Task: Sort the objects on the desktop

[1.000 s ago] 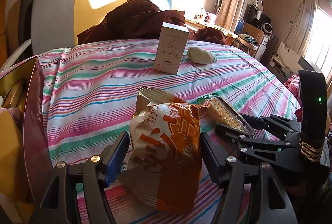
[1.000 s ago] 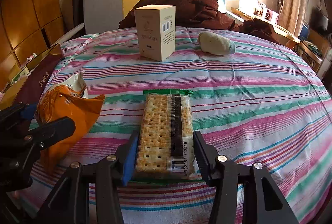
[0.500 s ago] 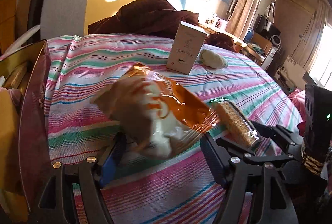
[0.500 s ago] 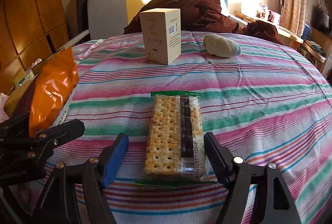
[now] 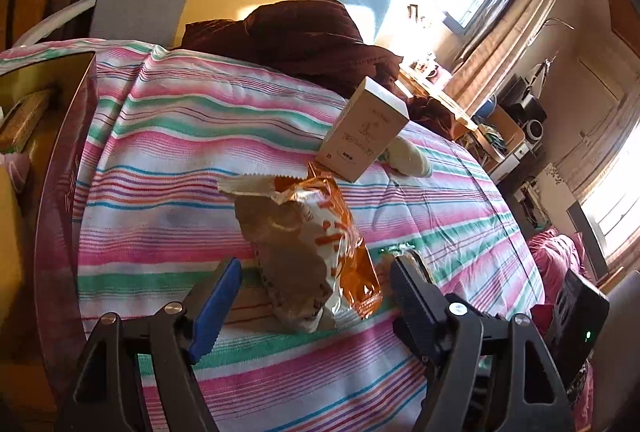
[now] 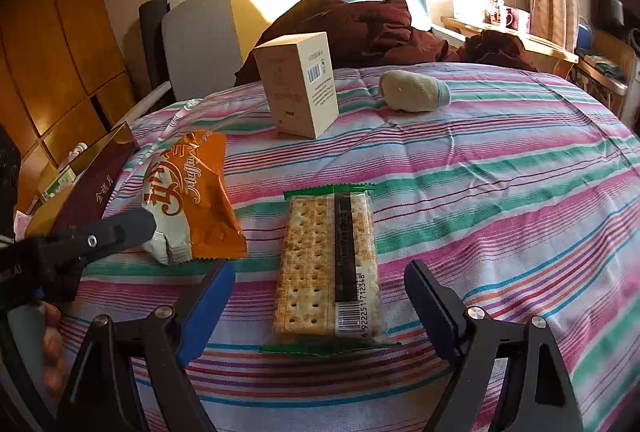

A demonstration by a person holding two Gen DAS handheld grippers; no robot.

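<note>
muffin bag (image 6: pixel 188 197) newly dropped, cracker pack (image 6: pixel 330 264) lengthwise between opening right gripper (image 6: pixel 320 306)

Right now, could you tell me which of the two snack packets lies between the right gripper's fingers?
The clear cracker packet, flat between them; the orange muffin bag lies off to its left.

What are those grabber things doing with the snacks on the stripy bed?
A person holds a gripper in each hand, sorting things. The left gripper is opening around an orange snack bag, its fingers clear of it. The right gripper is opening too, with a cracker pack lying flat between its fingers. A cream box stands farther back.
</note>
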